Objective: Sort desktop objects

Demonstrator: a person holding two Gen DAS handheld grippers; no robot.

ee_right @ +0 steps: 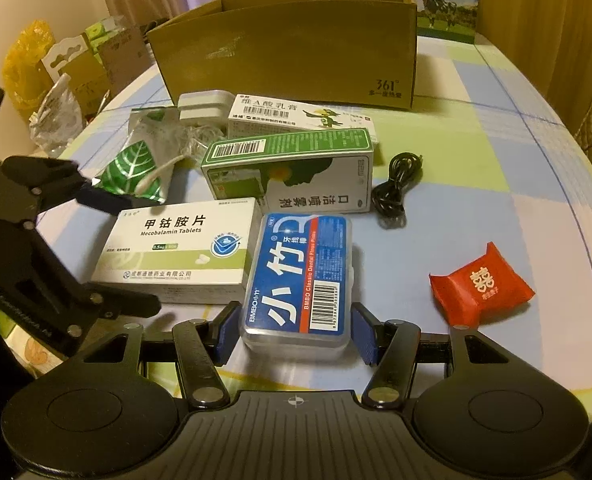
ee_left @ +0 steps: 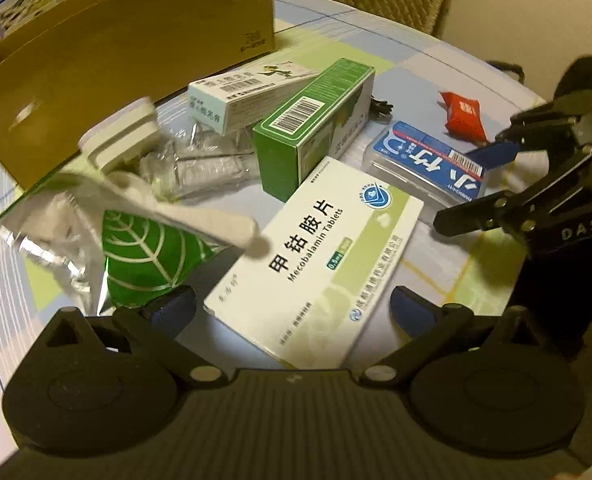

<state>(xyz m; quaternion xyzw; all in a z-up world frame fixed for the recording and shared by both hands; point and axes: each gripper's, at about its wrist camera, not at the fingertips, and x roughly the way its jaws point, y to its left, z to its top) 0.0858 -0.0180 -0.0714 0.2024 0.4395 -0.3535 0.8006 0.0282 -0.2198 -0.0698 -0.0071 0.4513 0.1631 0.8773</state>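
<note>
- Right gripper (ee_right: 295, 336): fingers apart, flanking the blue floss box (ee_right: 302, 276) lying flat on the tabletop (ee_right: 496, 168).
- Left gripper (ee_left: 292, 308): fingers wide apart over the white tablet box (ee_left: 316, 256).

Checked table (ee_right: 496, 128), boxes, black cable (ee_right: 396, 188)

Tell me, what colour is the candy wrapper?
The candy wrapper is red with a gold emblem, clearest in the right wrist view.
</note>
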